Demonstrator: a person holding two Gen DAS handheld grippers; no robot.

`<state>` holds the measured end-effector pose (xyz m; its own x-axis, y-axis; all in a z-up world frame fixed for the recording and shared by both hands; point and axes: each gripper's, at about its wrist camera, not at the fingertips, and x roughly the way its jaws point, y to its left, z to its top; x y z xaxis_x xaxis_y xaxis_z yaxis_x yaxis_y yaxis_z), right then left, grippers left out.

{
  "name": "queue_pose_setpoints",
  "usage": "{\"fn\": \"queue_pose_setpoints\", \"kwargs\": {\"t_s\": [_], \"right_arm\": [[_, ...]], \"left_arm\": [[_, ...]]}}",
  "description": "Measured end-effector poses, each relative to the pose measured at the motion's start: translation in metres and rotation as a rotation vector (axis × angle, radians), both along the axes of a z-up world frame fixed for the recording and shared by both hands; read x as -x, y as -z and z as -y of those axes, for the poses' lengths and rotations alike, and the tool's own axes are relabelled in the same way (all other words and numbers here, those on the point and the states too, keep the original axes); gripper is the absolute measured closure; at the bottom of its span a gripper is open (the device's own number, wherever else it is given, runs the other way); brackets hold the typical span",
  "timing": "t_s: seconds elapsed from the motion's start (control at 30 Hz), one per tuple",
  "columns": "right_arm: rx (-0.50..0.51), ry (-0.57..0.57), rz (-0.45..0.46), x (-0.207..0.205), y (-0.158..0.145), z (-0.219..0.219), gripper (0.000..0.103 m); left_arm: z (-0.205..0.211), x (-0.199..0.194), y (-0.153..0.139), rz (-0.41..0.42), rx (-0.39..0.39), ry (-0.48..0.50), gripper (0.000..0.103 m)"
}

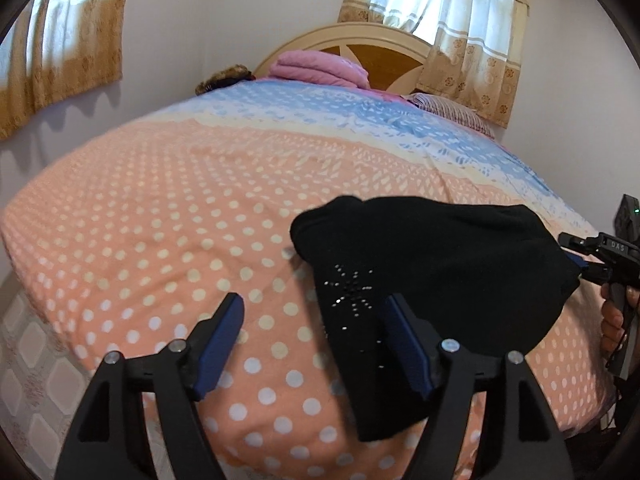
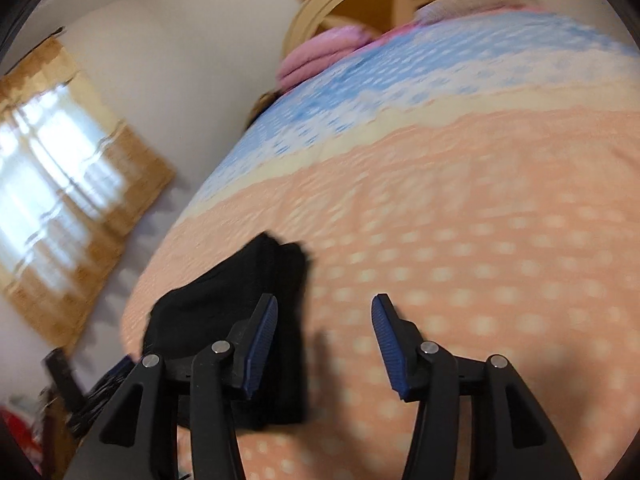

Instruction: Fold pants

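Black pants [image 1: 440, 260], bunched into a thick folded heap with small shiny studs on the near part, lie on the polka-dot bedspread [image 1: 160, 208] close to its near edge. My left gripper [image 1: 316, 308] stands open above them. Its right finger [image 1: 404, 336] is over the studded fabric and its left finger over bare bedspread. At the right edge the right gripper [image 1: 588, 260], held by a hand [image 1: 614, 324], sits against the heap's right side. The right wrist view is blurred: the right gripper [image 2: 325, 308] is open over bedspread, with the pants [image 2: 224, 300] under and beyond its left finger.
The bed runs away to a wooden headboard [image 1: 384, 52], with a folded pink blanket [image 1: 316, 68] and a striped pillow [image 1: 448, 108] at its head. Curtained windows [image 1: 460, 20] are on the walls. Tiled floor [image 1: 24, 360] shows past the bed's left edge.
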<state>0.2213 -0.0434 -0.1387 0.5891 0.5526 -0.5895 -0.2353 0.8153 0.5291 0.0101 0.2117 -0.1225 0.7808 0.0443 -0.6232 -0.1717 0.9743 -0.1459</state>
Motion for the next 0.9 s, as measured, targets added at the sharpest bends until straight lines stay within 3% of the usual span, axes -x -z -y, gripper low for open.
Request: {"fn": "queue_pose_setpoints", "kwargs": {"t_s": [0.13,0.27,0.43,0.53,0.9], "right_arm": [[-0.044,0.092,0.004,0.024,-0.006,0.028,0.051],[0.018,0.11,0.085,0.064,-0.027,0.032,0.051],[0.1,0.095,0.209,0.116,-0.058,0.027,0.049],[0.135,0.081,0.277,0.145,-0.075,0.021,0.045],[0.176,0.008,0.377,0.192,-0.1,0.0,0.044]], "left_arm": [[0.012,0.01,-0.011,0.02,-0.032,-0.001,0.023],[0.026,0.017,-0.024,0.039,-0.052,0.011,0.023],[0.045,0.032,-0.048,0.097,-0.079,0.043,0.022],[0.054,0.039,-0.061,0.137,-0.09,0.063,0.014],[0.078,0.058,-0.086,0.207,-0.133,0.074,0.009]]}}
